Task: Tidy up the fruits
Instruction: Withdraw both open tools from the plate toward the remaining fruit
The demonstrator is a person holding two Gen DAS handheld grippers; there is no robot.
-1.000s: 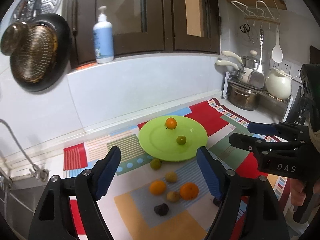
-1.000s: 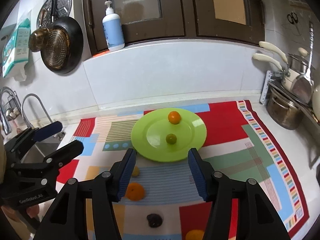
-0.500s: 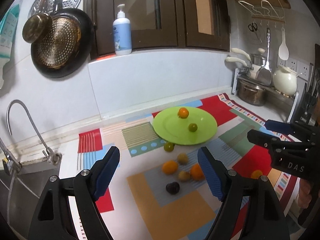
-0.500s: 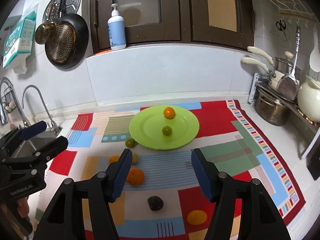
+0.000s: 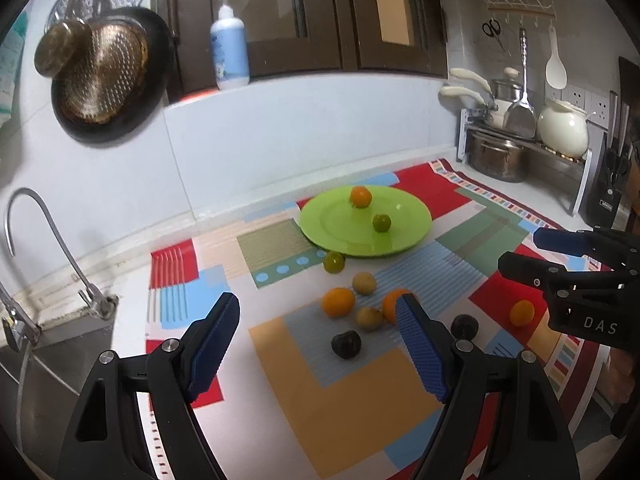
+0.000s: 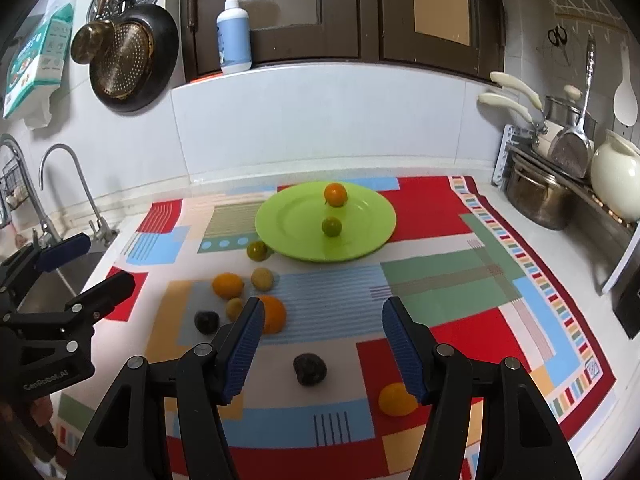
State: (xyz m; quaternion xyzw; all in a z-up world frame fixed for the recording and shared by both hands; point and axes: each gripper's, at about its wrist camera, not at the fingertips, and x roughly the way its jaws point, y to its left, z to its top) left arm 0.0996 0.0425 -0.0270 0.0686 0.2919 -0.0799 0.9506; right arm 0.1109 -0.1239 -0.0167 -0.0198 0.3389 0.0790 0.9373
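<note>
Both hand-held grippers, left (image 5: 318,344) and right (image 6: 322,346), hang open and empty over the table, and the loose fruits lie ahead and below between them and the plate (image 6: 280,220), the dark fruit (image 6: 309,368) nearest the right one.

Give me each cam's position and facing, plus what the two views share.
Left wrist: sits behind the left gripper, aims down and forward at the fruit cluster and green plate; own open fingers low, the right gripper at right.
Right wrist: sits behind the right gripper, aims at the patterned mat; own open fingers low, left gripper at left.
Shared: plate with two fruits, loose fruit, faucet, pump bottle.
</note>
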